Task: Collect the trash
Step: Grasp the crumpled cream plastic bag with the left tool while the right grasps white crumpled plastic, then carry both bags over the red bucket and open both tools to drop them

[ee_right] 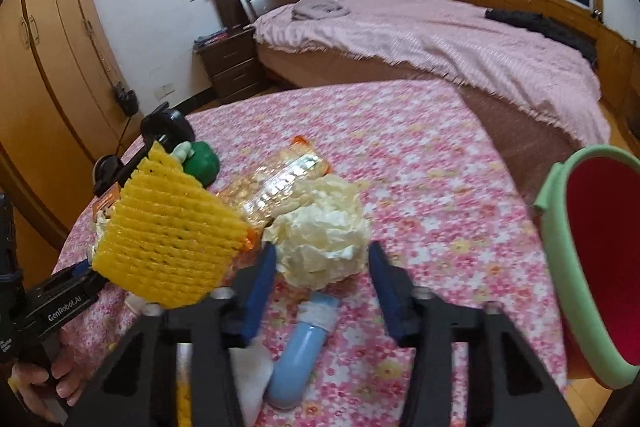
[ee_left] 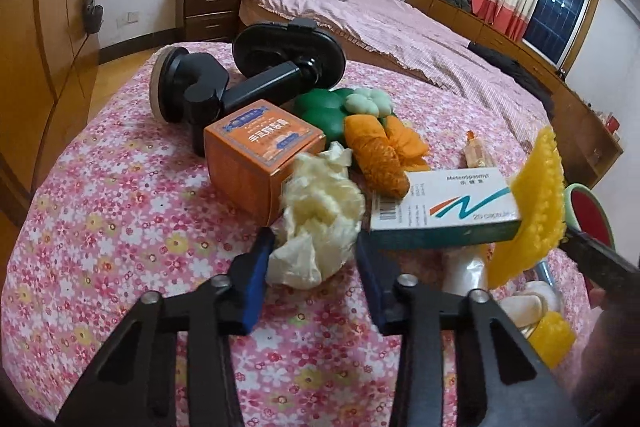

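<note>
A crumpled cream paper wad (ee_left: 320,199) lies on the pink floral tablecloth (ee_left: 120,207), in front of an orange box (ee_left: 256,155). My left gripper (ee_left: 314,241) is shut on it, both blue pads against its sides. In the right wrist view a second cream wad (ee_right: 320,223) sits beside a clear wrapper (ee_right: 280,179). My right gripper (ee_right: 322,251) is shut on this wad, with a pad at each flank. A yellow foam net (ee_right: 172,239) stands between the two grippers and also shows in the left wrist view as the foam net (ee_left: 532,207).
A green bin with a red inside (ee_right: 556,227) stands off the table's right edge. A medicine box (ee_left: 440,215), a black suction mount (ee_left: 240,79), green and orange cloth pieces (ee_left: 380,151), a blue tube (ee_right: 300,351) and a white tissue (ee_right: 252,375) crowd the table. A bed (ee_left: 400,27) lies beyond.
</note>
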